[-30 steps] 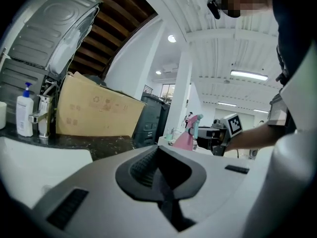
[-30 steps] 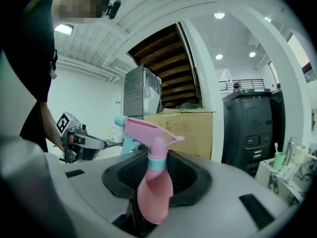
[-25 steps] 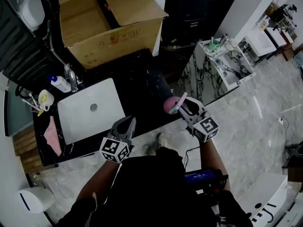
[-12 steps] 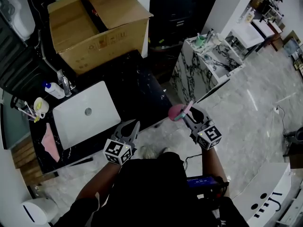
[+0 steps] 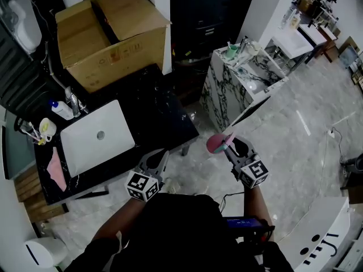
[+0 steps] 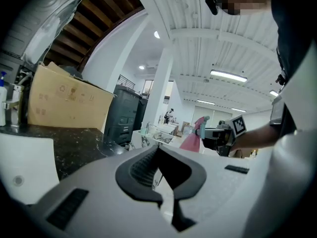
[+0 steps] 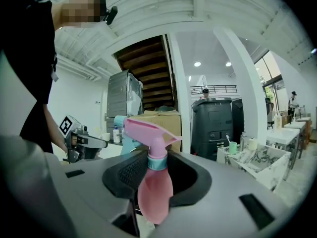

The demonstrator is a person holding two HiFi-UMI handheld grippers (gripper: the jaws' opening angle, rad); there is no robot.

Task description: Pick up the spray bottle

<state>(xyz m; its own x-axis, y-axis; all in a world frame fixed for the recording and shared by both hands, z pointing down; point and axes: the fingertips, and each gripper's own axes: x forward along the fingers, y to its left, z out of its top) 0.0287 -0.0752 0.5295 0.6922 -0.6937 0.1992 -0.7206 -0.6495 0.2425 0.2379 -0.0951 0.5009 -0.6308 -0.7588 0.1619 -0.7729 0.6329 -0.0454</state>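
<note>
The right gripper [image 5: 231,146] clamps the pink spray bottle [image 7: 154,190] at its neck, aloft over the marble floor [image 5: 295,129] — beside the black counter [image 5: 159,112]; the left gripper [image 5: 161,153] is empty, jaws together.

I see pale marble floor [image 5: 295,146] at four o'clock, a black counter [image 5: 161,103] with a white sink [image 5: 85,146] at ten, a cardboard box [image 5: 108,33] at eleven, and a veined marble stand [image 5: 224,92] at one.
</note>
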